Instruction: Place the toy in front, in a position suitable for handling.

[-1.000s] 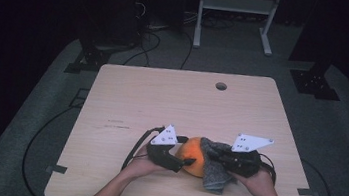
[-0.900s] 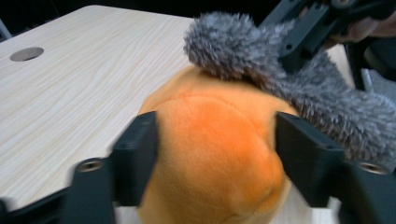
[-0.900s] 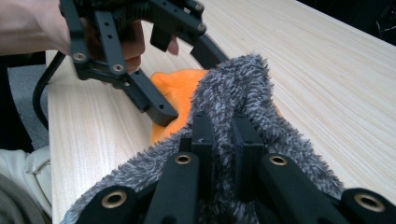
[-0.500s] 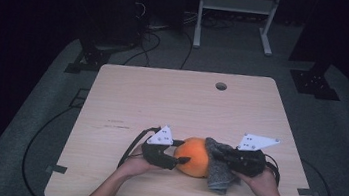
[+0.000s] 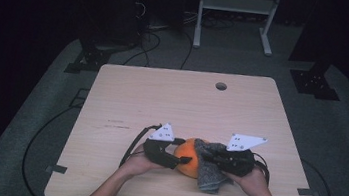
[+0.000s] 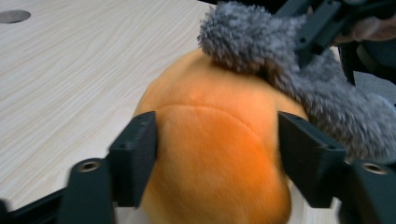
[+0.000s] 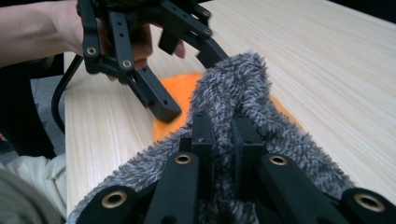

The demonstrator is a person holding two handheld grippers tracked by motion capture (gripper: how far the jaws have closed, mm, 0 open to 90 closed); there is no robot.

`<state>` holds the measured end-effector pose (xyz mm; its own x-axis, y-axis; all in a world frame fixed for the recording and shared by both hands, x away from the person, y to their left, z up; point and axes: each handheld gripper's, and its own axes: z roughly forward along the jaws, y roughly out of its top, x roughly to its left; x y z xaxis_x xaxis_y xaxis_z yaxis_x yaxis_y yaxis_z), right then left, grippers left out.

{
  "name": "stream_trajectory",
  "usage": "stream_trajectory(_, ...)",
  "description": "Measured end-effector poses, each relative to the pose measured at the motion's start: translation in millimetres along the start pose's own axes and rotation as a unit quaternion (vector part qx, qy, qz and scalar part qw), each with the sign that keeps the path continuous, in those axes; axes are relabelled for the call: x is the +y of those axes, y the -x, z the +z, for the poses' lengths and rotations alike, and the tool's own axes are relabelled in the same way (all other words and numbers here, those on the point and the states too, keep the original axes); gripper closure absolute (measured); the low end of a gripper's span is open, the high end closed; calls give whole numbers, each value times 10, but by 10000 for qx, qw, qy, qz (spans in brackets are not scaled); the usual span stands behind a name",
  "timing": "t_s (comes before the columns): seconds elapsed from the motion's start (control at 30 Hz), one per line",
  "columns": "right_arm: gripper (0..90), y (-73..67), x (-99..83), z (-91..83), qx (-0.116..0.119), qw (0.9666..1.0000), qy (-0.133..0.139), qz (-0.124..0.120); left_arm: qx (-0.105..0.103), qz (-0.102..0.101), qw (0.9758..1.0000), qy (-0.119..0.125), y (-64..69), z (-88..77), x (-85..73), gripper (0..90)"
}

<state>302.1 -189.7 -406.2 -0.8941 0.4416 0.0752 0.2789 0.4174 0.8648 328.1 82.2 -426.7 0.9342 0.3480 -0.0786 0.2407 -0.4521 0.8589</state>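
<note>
Nearest the person, at the front edge of the table (image 5: 122, 96), the two hands met over a soft orange plush ball (image 5: 188, 161) with a grey fuzzy cloth (image 5: 207, 171) draped over its right side. The left claw (image 6: 217, 154) straddled the ball, one jaw on each flank; its jaws had just been opening a little, and they stood close against the plush at a middling width, though whether they pressed it could not be told. The right claw (image 7: 222, 135) was pinched tight on a fold of the cloth, its jaws nearly together with the pile bunched between them. Both things looked light and yielding: the ball was a rounded, stitched cushion with a faint seam across its face, likely to squash and roll under a loose grip, so its widest middle seemed the best place to hold it. The cloth was thick and shaggy, mottled grey, limp enough to sag off the ball onto the table, and best taken by a gathered edge. Farther off the pale wood lay bare up to a small round hole (image 5: 221, 86) near the far edge, and beyond stood a white frame (image 5: 233, 14) on the dark floor.
</note>
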Motion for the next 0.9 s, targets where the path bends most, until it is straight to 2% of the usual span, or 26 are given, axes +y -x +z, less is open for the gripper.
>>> stream_trajectory(0.13, 815, 52, -115, -111, -169, 9998, -29, 117, -65, 50, 10000, -27, 2, -12, -21, 366)
stream_trajectory(0.2, 815, 71, -166, -150, -209, 9996, -49, 182, -201, 13, 9998, 7, -6, -18, -13, 350)
stream_trajectory(0.27, 815, 41, -182, -151, -231, 9996, -51, 146, -321, -183, 9993, 40, -16, -3, 24, 256)
stream_trajectory(0.3, 815, 16, -178, -146, -258, 9996, -58, 91, -311, -335, 9989, 53, -24, 3, 42, 217)
stream_trajectory(0.33, 815, -4, -174, -140, -242, 9997, -51, 39, -334, -505, 9981, 109, -34, 11, 55, 184)
stream_trajectory(0.37, 815, -23, -169, -135, -210, 9998, -62, -2, -342, -576, 9977, 132, -42, 28, 61, 177)
stream_trajectory(0.43, 815, -60, -158, -128, -264, 9995, -107, -110, -268, -474, 9985, 24, -23, 74, 52, 202)
stream_trajectory(0.47, 815, -70, -150, -129, -295, 9994, -133, -145, -227, -409, 9989, 36, -7, 80, 43, 262)
stream_trajectory(0.57, 816, -75, -126, -153, -329, 9992, -125, -170, -40, -143, 9997, 185, 42, 39, 60, 433)
stream_trajectory(0.63, 816, -88, -79, -192, -406, 9989, -38, -240, 115, 19, 9992, 392, 79, 9, 90, 496)
stream_trajectory(0.67, 816, -92, -41, -212, -449, 9986, 24, -281, 224, 181, 9985, 475, 104, 1, 108, 514)
stream_trajectory(0.73, 817, -83, 51, -227, -481, 9981, 216, -323, 556, 532, 9959, 473, 153, 9, 143, 517)
stream_trajectory(0.77, 817, -78, 96, -215, -479, 9979, 303, -314, 607, 600, 9951, 492, 158, 16, 148, 512)
stream_trajectory(0.83, 817, -63, 171, -145, -389, 9980, 385, -305, 642, 613, 9946, 532, 138, 16, 140, 503)
stream_trajectory(0.9, 816, -35, 200, -29, -351, 9984, 320, -301, 611, 551, 9954, 501, 99, 6, 111, 496)
